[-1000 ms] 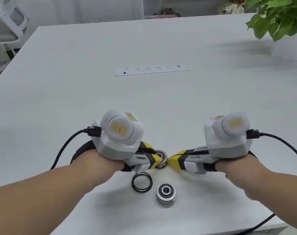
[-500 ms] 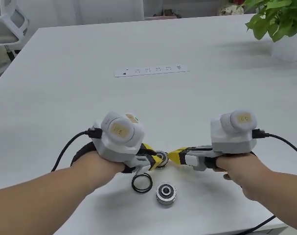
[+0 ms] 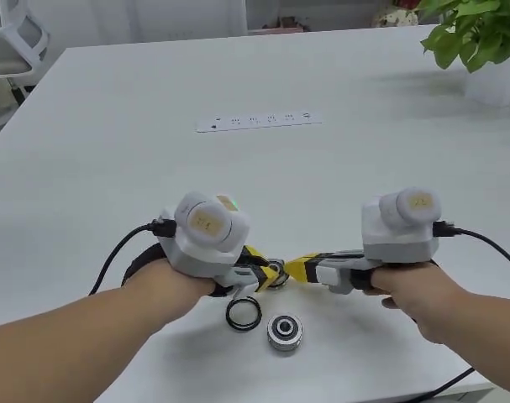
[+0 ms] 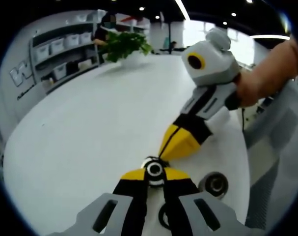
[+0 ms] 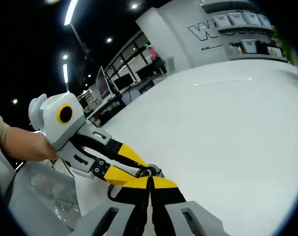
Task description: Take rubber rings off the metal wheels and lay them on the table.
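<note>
My left gripper [image 3: 267, 274] is shut on a small metal wheel [image 3: 277, 270] held just above the table; in the left gripper view the wheel [image 4: 154, 169] sits between its yellow tips [image 4: 154, 173]. My right gripper [image 3: 291, 269] comes in from the right with its jaws closed, the tips [image 5: 149, 181] pinching the black rubber ring [image 5: 151, 171] at that wheel's rim. A loose black ring [image 3: 244, 312] lies on the table below the left gripper. A second wheel [image 3: 285, 330] stands beside the loose ring, also seen as the wheel [image 4: 215, 184] in the left gripper view.
A white power strip [image 3: 259, 120] lies farther back on the white table [image 3: 112, 151]. A potted plant [image 3: 477, 34] stands at the back right, an office chair [image 3: 7, 42] at the back left. Cables [image 3: 120, 252] trail from both grippers.
My right gripper has drawn slightly to the right and rolled, tips still at the held wheel. The left gripper, loose ring and second wheel have stayed put.
</note>
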`<state>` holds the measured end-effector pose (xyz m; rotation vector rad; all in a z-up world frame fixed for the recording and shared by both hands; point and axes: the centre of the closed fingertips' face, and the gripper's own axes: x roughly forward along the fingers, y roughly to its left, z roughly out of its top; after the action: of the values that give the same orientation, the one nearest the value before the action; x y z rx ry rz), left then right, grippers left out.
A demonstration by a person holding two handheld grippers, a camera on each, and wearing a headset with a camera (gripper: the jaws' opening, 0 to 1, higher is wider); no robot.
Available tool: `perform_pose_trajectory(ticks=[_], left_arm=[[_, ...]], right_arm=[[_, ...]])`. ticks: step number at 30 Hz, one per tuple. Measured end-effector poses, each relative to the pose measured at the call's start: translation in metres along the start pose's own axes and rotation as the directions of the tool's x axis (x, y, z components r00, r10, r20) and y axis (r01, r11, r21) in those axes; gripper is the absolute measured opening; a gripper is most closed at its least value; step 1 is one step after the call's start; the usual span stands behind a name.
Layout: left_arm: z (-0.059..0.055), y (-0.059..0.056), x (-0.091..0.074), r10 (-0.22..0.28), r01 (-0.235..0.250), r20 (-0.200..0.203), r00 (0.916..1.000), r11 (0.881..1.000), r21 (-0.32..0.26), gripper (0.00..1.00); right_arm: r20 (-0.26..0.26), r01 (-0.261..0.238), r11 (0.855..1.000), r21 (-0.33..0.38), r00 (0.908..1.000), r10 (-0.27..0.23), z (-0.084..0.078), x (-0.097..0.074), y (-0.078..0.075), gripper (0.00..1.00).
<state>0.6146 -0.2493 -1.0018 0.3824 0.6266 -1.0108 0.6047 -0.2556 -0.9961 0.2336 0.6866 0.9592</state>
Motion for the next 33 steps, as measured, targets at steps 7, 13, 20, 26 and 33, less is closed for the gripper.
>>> perform_pose_trajectory(ticks=[7,13,20,26,33], left_arm=[[-0.001,0.000,0.000,0.003,-0.003,-0.006,1.0000,1.000,-0.005,0.11],[-0.001,0.000,0.001,-0.001,0.001,0.005,1.0000,1.000,0.007,0.12],[0.000,-0.001,-0.001,-0.021,0.021,0.000,0.9998,1.000,0.008,0.15],[0.000,-0.001,-0.013,-0.037,0.037,0.006,0.9993,0.999,0.009,0.18],[0.008,-0.002,-0.034,-0.042,0.042,0.054,0.9977,0.999,0.003,0.26]], right_arm=[[0.043,-0.078,0.997,-0.023,0.9959,0.079,0.011,0.005,0.015,0.00],[0.006,-0.069,0.997,-0.020,0.9976,0.069,0.004,0.003,0.009,0.00],[0.012,-0.063,0.998,-0.017,0.9979,0.063,0.009,0.002,0.010,0.00],[0.027,-0.065,0.998,-0.003,0.9975,0.066,0.015,-0.001,0.013,0.00],[0.058,-0.068,0.997,0.019,0.9961,0.067,0.022,-0.006,0.014,0.00]])
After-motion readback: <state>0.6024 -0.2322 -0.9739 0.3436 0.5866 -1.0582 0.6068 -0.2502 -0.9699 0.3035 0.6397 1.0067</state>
